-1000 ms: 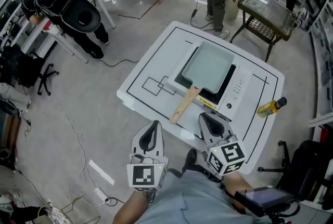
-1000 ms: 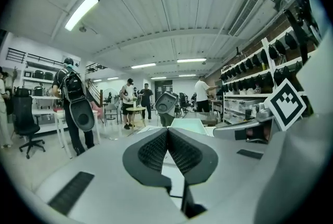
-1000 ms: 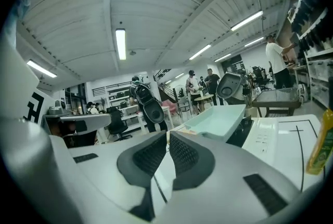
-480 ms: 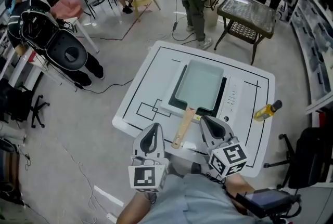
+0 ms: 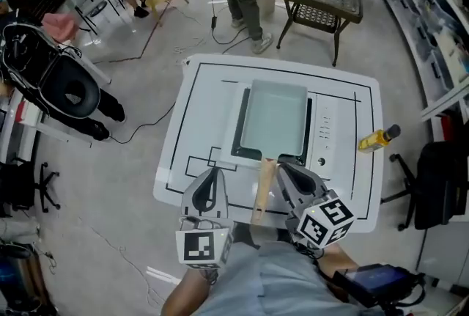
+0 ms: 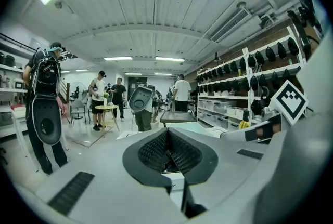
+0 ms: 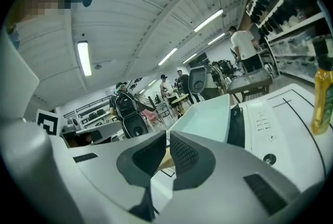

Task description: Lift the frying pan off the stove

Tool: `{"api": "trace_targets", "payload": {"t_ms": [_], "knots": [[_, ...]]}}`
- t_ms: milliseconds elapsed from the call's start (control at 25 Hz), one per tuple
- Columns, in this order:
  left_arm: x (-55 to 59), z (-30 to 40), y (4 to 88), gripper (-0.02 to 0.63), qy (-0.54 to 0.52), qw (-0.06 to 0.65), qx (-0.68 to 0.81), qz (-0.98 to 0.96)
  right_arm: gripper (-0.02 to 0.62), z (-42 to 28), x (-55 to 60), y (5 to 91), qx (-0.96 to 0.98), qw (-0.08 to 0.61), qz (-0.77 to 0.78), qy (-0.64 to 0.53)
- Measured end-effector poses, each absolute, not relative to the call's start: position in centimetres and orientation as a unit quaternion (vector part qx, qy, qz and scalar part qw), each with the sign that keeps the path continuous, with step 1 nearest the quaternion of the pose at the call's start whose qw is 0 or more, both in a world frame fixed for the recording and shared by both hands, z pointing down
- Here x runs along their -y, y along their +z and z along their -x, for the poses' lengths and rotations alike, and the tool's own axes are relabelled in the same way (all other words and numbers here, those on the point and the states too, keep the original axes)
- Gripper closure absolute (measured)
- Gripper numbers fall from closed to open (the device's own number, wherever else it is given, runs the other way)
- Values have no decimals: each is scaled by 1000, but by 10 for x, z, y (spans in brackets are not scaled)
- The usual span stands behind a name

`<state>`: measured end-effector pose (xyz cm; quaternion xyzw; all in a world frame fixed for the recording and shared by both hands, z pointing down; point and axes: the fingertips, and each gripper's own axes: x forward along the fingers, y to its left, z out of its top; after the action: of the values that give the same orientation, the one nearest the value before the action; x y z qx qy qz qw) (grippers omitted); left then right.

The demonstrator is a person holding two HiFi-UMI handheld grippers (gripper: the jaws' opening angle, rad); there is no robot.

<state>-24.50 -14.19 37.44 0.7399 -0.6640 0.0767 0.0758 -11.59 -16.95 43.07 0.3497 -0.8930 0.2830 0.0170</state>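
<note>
Workshop floor with people standing about fills the background, and a white table (image 5: 198, 124) marked with black lines sits in the middle of it. On the table, a little toward 3 o'clock of centre, is a white induction stove (image 5: 326, 135). The rectangular pale-green frying pan (image 5: 272, 116) rests flat on its dark plate. The left gripper (image 5: 213, 173) and right gripper (image 5: 281, 166) hover low at the table's 6 o'clock edge, both with jaws closed together and nothing between them. The pan's wooden handle (image 5: 264, 186) points to 6 o'clock, straight at the person. The right gripper is just beside it at 3 o'clock and the left a little apart at 9 o'clock. A yellow oil bottle (image 5: 377, 138) lies at 3 o'clock of the stove. The pan looks stiff and fairly light, though front-heavy. The handle is the place to grip, well up its length, and the jaws must open first or the pan may tip
</note>
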Motion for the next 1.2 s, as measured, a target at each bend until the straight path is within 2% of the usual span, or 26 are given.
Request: {"api": "trace_targets", "payload": {"t_ms": [320,400,480,1200], "knots": [[167,243,400,588,104,112,639,-754,529,124,157,458,868,-16,-300,395],[173,240,406,588,113,113,632,-758,409,127,155,464,857,-35,-279,432],[181,237,412,588,116,113,625,-764,383,129,156,468,842,-52,-262,468],[209,258,423,588,107,141,611,-772,362,156,171,489,768,-74,-224,595]]}}
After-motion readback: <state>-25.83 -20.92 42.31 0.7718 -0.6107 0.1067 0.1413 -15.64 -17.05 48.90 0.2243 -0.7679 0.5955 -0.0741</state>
